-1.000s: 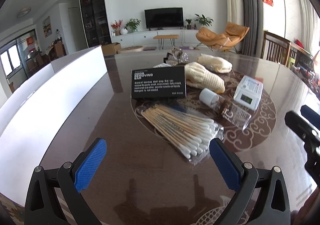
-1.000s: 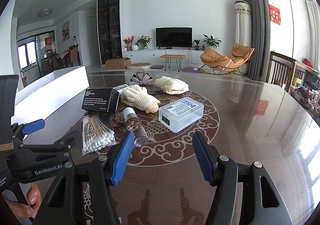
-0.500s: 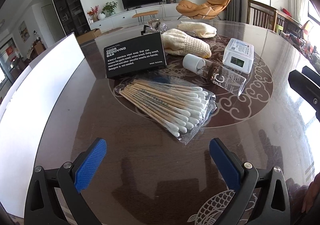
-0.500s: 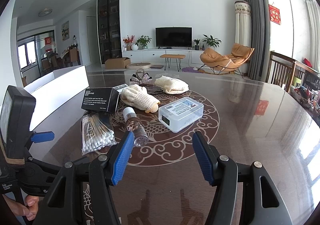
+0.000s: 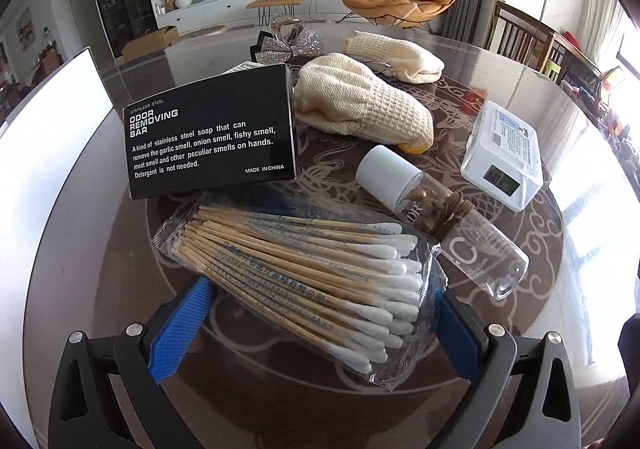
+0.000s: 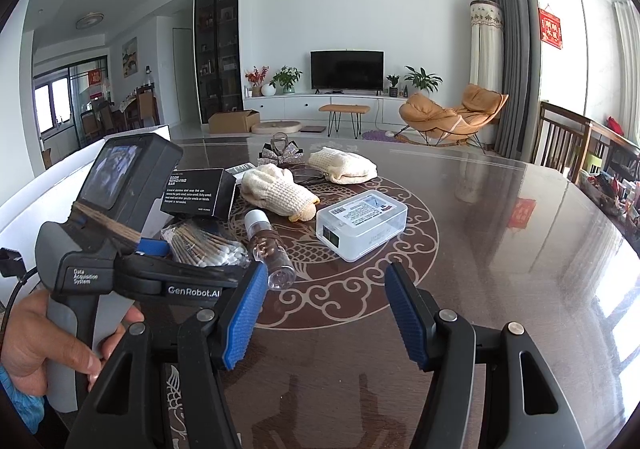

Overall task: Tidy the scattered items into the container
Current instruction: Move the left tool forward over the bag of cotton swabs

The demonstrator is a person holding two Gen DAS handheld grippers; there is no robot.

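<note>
The left gripper (image 5: 320, 323) had its fingers spread, one on each side of the swab bag (image 5: 304, 281), whose near end lay between them; I could not tell whether the pads touched it. Beyond the fingertips stood the black box (image 5: 212, 141), with the bottle (image 5: 440, 221) to the right of the bag and the mitt (image 5: 360, 105) farther off. The right gripper (image 6: 324, 313) hovered over bare bench (image 6: 500, 249), fingers spread and holding nothing. The white container (image 5: 48, 153) sat left of the left fingers.
</note>
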